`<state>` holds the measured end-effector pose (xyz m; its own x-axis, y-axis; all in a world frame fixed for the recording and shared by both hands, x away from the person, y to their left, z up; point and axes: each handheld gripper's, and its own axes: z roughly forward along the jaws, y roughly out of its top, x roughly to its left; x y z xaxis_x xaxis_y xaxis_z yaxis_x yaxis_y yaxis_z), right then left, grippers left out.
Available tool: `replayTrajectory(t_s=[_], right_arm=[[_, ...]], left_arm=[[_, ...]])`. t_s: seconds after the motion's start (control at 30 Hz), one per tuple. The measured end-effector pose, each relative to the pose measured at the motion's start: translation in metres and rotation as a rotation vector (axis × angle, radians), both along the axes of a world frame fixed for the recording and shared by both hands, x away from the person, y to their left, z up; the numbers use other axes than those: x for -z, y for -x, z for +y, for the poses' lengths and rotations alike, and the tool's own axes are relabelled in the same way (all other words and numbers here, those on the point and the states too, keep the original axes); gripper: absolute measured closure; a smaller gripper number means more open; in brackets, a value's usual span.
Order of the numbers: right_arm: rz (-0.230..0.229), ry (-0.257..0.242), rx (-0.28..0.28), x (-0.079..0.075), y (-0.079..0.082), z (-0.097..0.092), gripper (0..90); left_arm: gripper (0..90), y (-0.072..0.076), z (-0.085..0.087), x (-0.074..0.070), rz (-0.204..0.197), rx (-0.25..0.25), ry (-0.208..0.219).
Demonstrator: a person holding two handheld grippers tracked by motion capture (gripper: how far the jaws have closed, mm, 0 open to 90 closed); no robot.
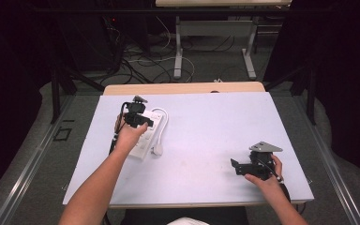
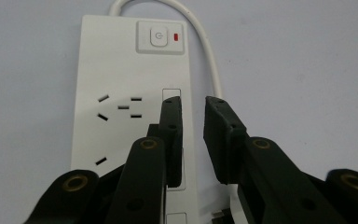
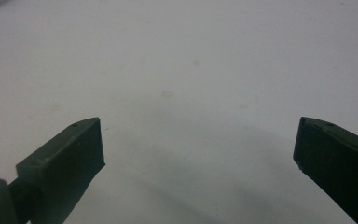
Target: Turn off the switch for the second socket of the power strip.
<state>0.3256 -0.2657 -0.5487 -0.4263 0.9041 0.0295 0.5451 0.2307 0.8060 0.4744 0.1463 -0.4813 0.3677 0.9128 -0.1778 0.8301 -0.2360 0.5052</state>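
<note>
Black jaws of your left gripper [image 2: 193, 140] rise nearest the lens in the left gripper view, drawn close with a narrow gap left between them. Nothing is caught in that gap; they hover over the right edge of the white power strip [image 2: 121, 93], so count this gripper as released, though nearly closed.

You'll find the strip on the pale table [image 1: 215, 126] at about ten o'clock from the table's middle in the high view, under your left hand [image 1: 130, 136]. Its switch [image 2: 158, 36], with a small red lamp beside it, sits at twelve o'clock on the strip's face in the left gripper view, and the white cable [image 2: 205, 42] loops out from that end and runs down the right side toward five o'clock. In the high view a white plug [image 1: 158, 149] lies just beside the strip.

Your right gripper [image 3: 198, 154] rests at about four o'clock on the table, jaws spread wide over bare surface, holding nothing.

Expect the strip to be light, rigid and smooth-sided, likely to slide on the table if pushed. Take hold across its narrow width, mid-body, or press the switch squarely from above. The cable looks limp and will trail, so don't lift by it.
</note>
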Motion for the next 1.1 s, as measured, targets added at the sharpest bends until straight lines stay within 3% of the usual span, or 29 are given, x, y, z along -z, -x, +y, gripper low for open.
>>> replayTrajectory(t_s=[0.53,1.1], right_arm=[[0.006,-0.005,-0.002,0.000,0.000,0.001,1.5],[0.007,-0.003,-0.007,0.001,0.000,0.001,1.8]], left_arm=[[89.4,0.010,0.005,0.006,0.039,0.008,0.024],[90.0,0.019,0.013,0.015,0.079,0.013,0.035]])
